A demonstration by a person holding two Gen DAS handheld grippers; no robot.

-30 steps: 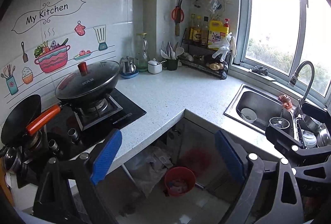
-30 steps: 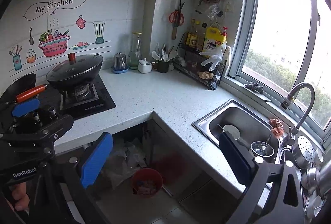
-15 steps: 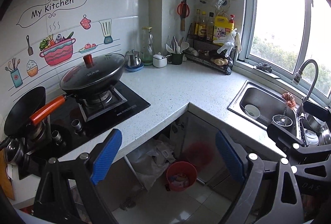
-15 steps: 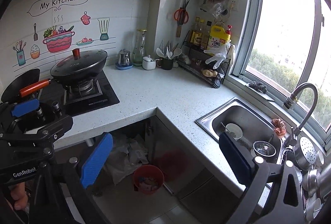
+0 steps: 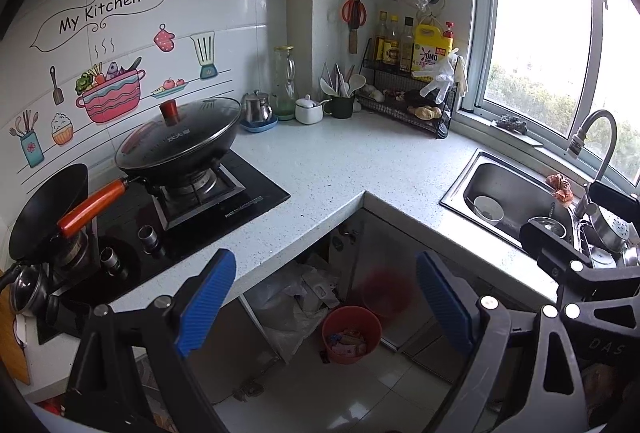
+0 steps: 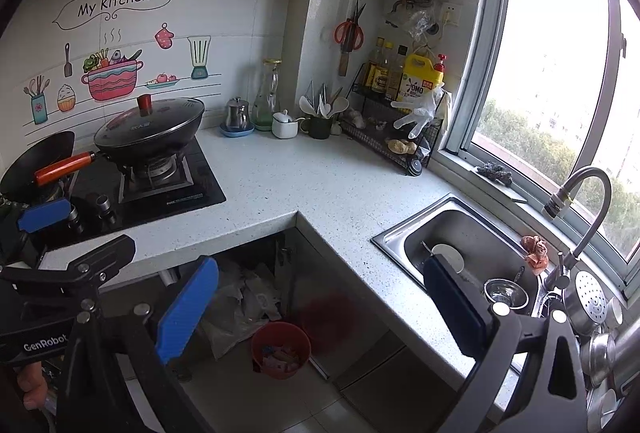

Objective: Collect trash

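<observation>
Both grippers, left (image 5: 322,307) and right (image 6: 320,307), hang with jaws wide apart and nothing between them, much as a second ago; only the view has shifted slightly. The red bin (image 5: 351,334) of trash sits on the floor under the counter (image 5: 340,161), unreached.

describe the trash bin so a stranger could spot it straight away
Find the L-shaped counter, then look at the floor in the open space under its inner corner. The small round red bin stands there beside crumpled plastic bags, with wrappers inside.
</observation>
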